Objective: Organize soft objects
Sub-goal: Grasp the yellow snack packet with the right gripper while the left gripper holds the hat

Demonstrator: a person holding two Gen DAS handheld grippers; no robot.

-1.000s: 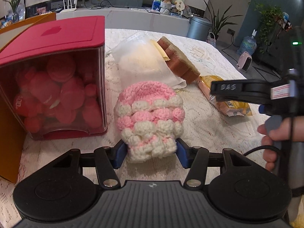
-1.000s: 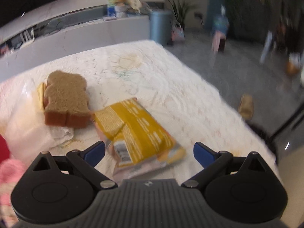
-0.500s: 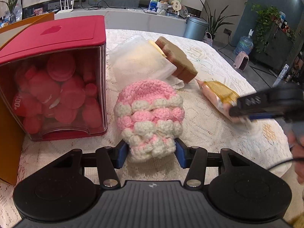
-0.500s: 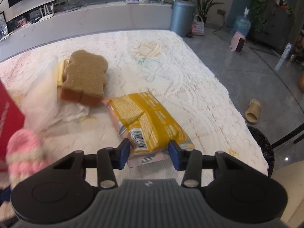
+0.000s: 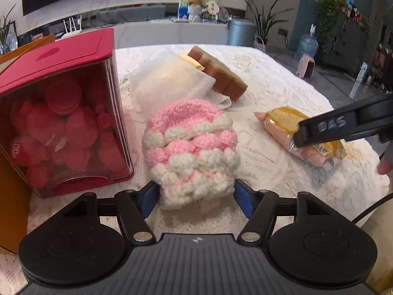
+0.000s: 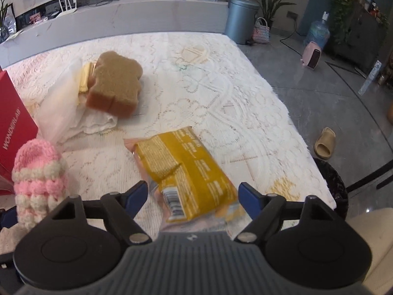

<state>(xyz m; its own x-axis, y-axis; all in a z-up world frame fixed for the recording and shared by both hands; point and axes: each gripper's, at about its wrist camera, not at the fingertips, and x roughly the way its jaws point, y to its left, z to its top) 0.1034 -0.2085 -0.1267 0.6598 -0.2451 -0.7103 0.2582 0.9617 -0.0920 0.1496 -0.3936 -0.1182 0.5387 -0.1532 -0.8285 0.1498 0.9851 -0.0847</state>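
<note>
Both sets of jaws are opening on the lace-covered worktop [image 6: 221, 93], the left gripper [image 5: 196, 194] loosely around the pink-and-white knitted hat [image 5: 191, 150], the right gripper [image 6: 194, 196] around the yellow packet [image 6: 186, 172].

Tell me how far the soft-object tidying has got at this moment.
Done: nothing looks put away; the bread-shaped sponge leans on a white bag.
In hand: the left gripper straddles the pink-and-white knitted hat, the right gripper the yellow snack packet. Both jaws are opening, pads off, items on the tablecloth.
Left: everything; where they should go is unclear.
</note>
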